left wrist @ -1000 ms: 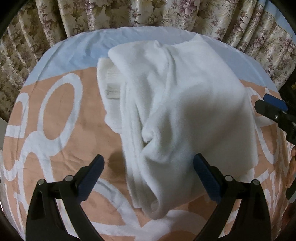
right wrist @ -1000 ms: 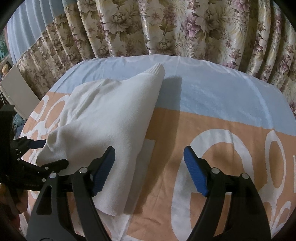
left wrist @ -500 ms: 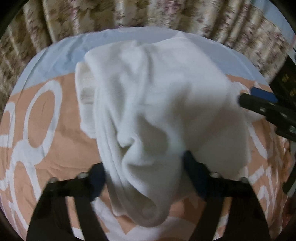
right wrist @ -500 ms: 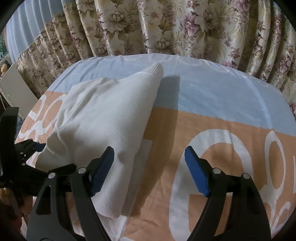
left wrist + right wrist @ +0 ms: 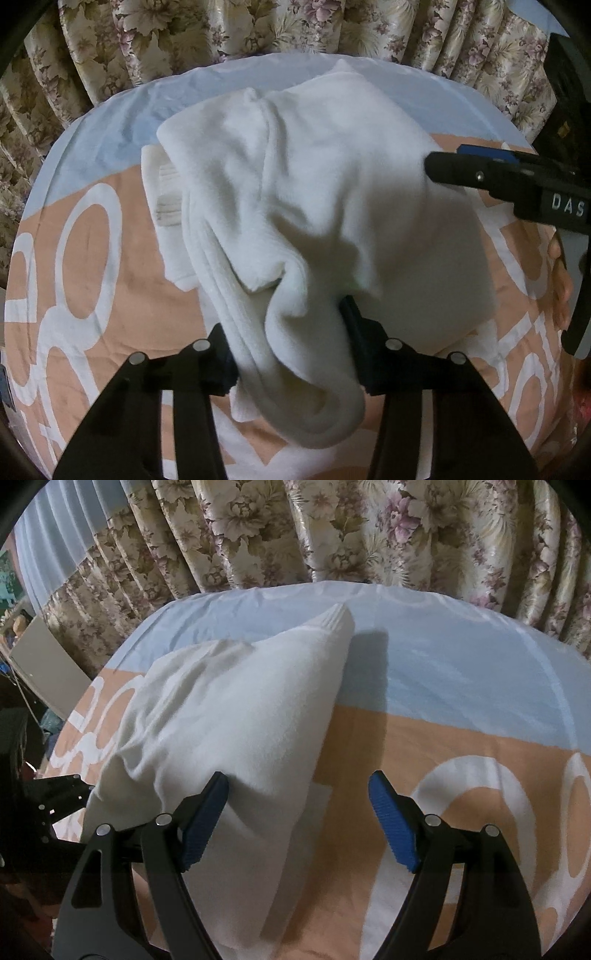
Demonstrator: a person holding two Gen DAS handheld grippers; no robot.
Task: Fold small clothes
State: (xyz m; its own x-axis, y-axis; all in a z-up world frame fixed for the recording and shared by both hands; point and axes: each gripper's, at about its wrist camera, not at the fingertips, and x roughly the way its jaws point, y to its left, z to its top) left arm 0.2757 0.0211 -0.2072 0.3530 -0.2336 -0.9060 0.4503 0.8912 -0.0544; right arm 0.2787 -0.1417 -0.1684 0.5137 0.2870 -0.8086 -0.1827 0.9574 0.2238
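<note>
1. The white garment (image 5: 295,192) lies bunched on a bed covered with a peach, white and pale-blue sheet (image 5: 92,258), in front of floral curtains (image 5: 332,528); its long axis runs away from the left claw (image 5: 291,347) toward the curtains, with the near end hanging down between that claw's arms.
2. The left claw's jaws have just been closing, and a thick rolled bundle of the garment's near end sits between them; both pads press into the cloth on either side, so I judge it gripped.
3. The right claw (image 5: 299,819) stands wide and holds nothing; its left pad touches or nearly touches the garment's right-hand slope, while its right pad hangs over bare sheet; the cloth's edge lies between the two pads, nearer the left one.
4. The relation that matters: the garment lies ahead and to the left of the right claw, so that claw would need to shift leftward over the edge to catch it; the left claw already has the near end and is the nearer of the two.
5. A raised tip of the garment (image 5: 338,616) points toward the curtains at the far end.
6. Count: one garment; two claws; one sheet; a fabric label (image 5: 168,210) shows at the garment's left side; a person's fingers (image 5: 559,273) show at the right edge of the left view.
</note>
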